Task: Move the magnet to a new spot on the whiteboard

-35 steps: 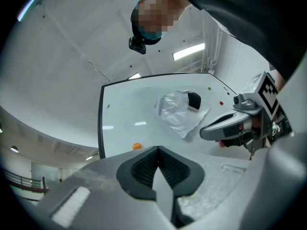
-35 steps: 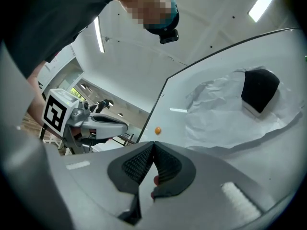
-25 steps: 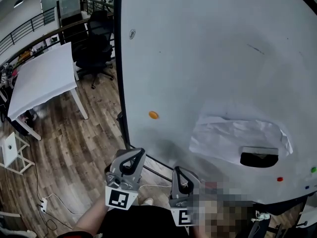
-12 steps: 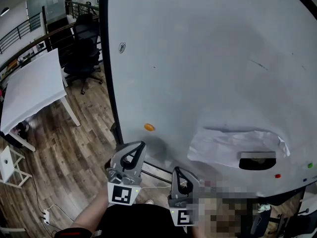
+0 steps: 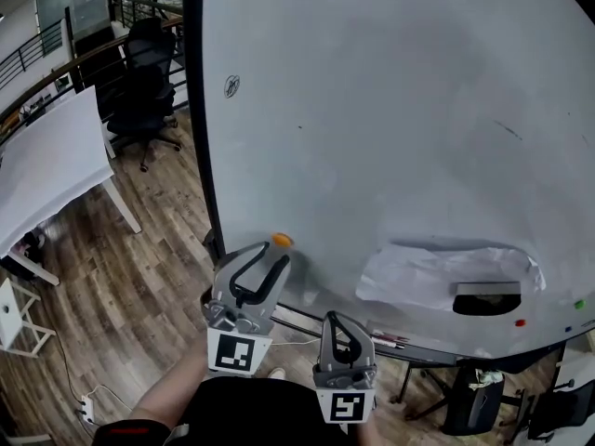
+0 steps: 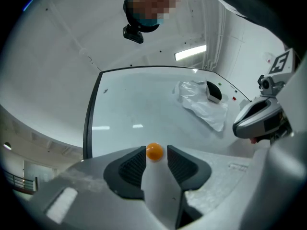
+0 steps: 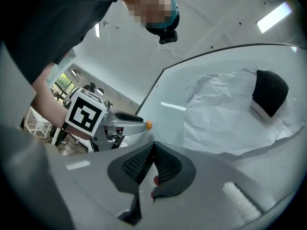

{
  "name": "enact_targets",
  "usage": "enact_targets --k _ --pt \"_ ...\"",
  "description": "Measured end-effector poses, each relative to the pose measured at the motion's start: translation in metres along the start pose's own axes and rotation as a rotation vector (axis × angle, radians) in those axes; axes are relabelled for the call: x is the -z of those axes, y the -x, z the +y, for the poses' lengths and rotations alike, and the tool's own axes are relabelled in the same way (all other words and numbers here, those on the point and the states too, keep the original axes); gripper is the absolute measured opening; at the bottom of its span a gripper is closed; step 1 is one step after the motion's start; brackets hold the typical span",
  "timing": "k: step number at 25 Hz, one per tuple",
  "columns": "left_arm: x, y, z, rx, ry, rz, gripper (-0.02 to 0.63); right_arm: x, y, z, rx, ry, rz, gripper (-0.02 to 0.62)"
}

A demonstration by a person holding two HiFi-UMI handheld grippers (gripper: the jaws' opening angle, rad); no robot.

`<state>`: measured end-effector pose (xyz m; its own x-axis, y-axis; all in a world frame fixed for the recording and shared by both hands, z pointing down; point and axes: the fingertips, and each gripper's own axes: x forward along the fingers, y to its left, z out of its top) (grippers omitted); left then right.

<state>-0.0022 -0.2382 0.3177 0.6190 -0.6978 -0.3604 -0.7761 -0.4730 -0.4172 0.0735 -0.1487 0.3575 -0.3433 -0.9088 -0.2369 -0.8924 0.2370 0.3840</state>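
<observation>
The orange magnet, low at the whiteboard's left edge, is framed between the tips of the left gripper's opening fingers, ungripped. The right gripper, fingers pressed together, is held farther off.

A crinkled white sheet is hanging up flat. A black eraser is sitting on its right side. Just past the eraser, a tiny red dot and a tiny green dot are showing near each other. Below the sheet, a few pens are lying on a thin ledge, too small to see well.

Off to the left, a long white table is standing on a brown wooden floor. A black office chair is waiting by its far end. A small white stool is standing beside the table's near end. A white power strip is lying on the floor with a thin cord trailing from it. A dark railing is running along behind the table.
</observation>
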Motion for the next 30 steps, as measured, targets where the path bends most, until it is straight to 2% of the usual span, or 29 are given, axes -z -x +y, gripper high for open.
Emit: enact_targets --k 13,30 --pt "0.002 -0.015 0.004 -0.002 0.014 0.000 0.141 0.003 0.004 -0.008 0.045 0.008 0.025 0.003" --pt "0.002 -0.017 0.006 -0.032 0.026 0.020 0.130 0.010 0.012 -0.019 0.051 -0.002 0.035 0.003"
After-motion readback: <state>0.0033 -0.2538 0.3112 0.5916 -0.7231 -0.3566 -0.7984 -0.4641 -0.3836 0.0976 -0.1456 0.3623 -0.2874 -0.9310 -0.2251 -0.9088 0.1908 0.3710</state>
